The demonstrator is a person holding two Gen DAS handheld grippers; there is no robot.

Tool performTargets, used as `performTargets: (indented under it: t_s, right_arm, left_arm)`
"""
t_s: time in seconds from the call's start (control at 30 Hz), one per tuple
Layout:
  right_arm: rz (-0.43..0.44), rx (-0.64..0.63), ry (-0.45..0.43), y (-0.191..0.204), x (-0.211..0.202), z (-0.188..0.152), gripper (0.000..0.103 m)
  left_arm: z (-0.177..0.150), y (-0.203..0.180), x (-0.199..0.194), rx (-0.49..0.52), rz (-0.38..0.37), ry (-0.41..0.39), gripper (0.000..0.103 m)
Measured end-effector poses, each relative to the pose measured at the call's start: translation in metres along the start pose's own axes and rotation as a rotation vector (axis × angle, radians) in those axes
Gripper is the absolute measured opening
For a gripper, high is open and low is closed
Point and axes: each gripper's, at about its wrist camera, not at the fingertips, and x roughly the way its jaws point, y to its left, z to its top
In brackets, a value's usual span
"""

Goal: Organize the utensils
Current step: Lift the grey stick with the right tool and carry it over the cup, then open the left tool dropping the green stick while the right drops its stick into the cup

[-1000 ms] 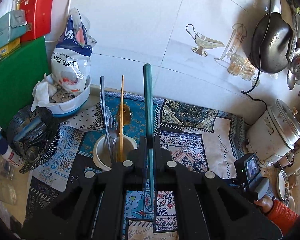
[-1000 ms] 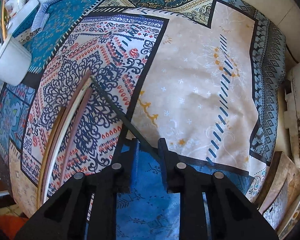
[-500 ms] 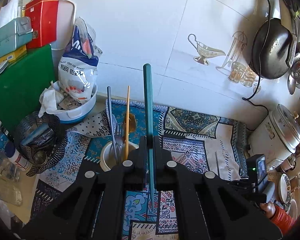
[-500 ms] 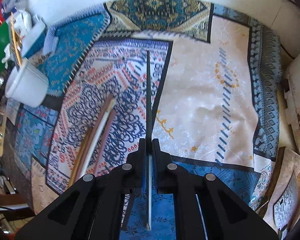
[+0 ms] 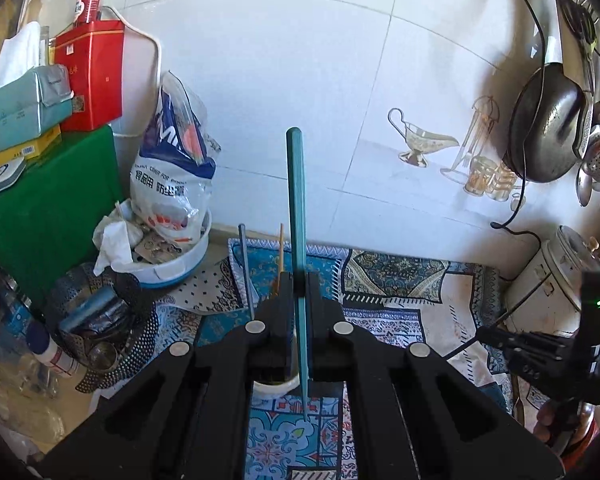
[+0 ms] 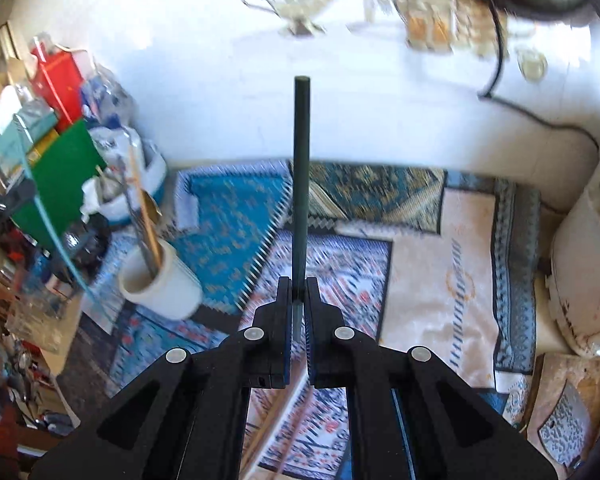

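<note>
Teal chopstick (image 5: 296,208) clamped between left fingers (image 5: 286,292) (pointing up).

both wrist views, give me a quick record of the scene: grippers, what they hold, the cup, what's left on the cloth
left gripper: shut on teal chopstick
right gripper: shut on dark green chopstick
white cup: upright on patterned cloth, already holds utensils
left on cloth: pale chopsticks below the right gripper
backdrop: white tiled wall

A patterned cloth (image 6: 440,264) covers the table. On it stands a white cup (image 6: 160,280) at the left. A white rice cooker (image 6: 584,280) sits at the right edge.
</note>
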Motion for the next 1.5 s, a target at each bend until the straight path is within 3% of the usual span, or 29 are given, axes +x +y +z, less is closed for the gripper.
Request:
performTargets:
  t_s: [0.3,0.57,0.93,1.2,1.5]
  right_arm:
    - [0.068,-0.039,-0.098,0.059,-0.012,0.035,0.005]
    - [0.127,-0.062,-0.103,0.102,-0.005,0.051,0.005]
    - [0.135,-0.116,0.045,0.14,0.051,0.037,0.005]
    - [0.115,-0.134,0.174,0.139,0.094,0.024,0.005]
    - [0.088,-0.17,0.194,0.145,0.104,0.027,0.006]
  left_arm:
    - [0.022,0.024,0.005,0.002,0.011,-0.049,0.003]
    - [0.035,0.045,0.028,-0.012,0.012,-0.04,0.003]
    - [0.015,0.053,0.082,0.017,0.019,0.069,0.003]
    - [-0.008,0.059,0.104,0.035,0.008,0.178,0.003]
    - [-0.014,0.062,0.101,0.057,-0.019,0.243,0.003]
